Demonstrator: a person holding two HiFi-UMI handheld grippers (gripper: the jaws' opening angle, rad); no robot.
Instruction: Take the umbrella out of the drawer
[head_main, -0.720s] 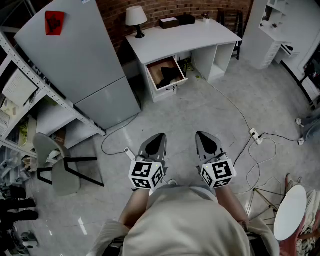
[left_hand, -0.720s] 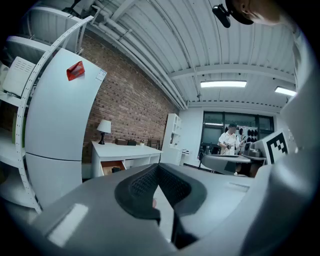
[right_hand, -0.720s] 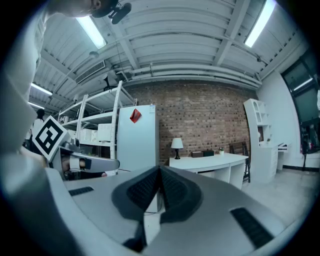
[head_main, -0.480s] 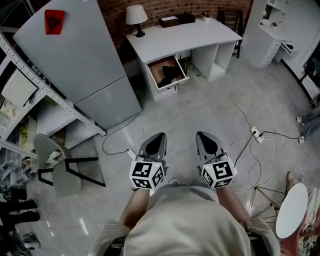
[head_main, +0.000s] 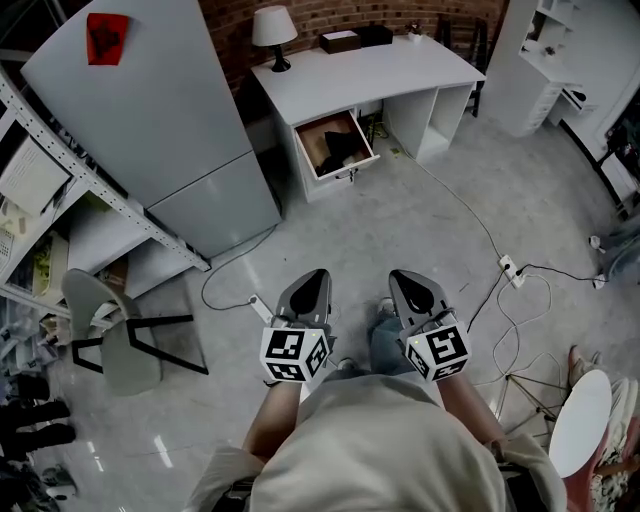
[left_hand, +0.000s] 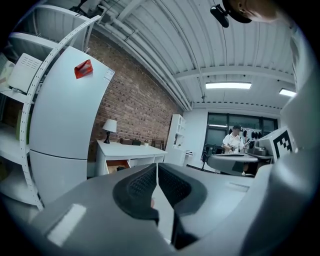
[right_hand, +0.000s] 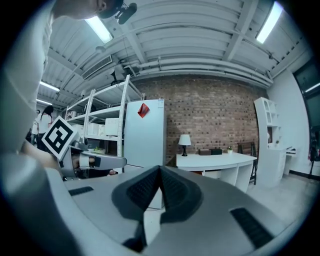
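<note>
A white desk (head_main: 370, 70) stands at the brick wall far ahead, with its left drawer (head_main: 334, 146) pulled open. A dark bundle, probably the umbrella (head_main: 342, 148), lies inside the drawer. My left gripper (head_main: 312, 285) and right gripper (head_main: 412, 282) are held side by side close to my body, well short of the desk. Both are shut with nothing between the jaws. In the left gripper view the desk (left_hand: 127, 149) shows small in the distance, and in the right gripper view the desk (right_hand: 215, 160) is also far off.
A tall grey fridge (head_main: 150, 120) stands left of the desk. A metal shelf rack (head_main: 40, 190) and a chair (head_main: 110, 335) are at the left. Cables and a power strip (head_main: 510, 272) lie on the floor at the right. A lamp (head_main: 272, 30) sits on the desk. A round white stool (head_main: 580, 420) is at right.
The view has shifted slightly as I step forward; a foot now shows between the grippers. Both grippers keep their place and stay shut.
</note>
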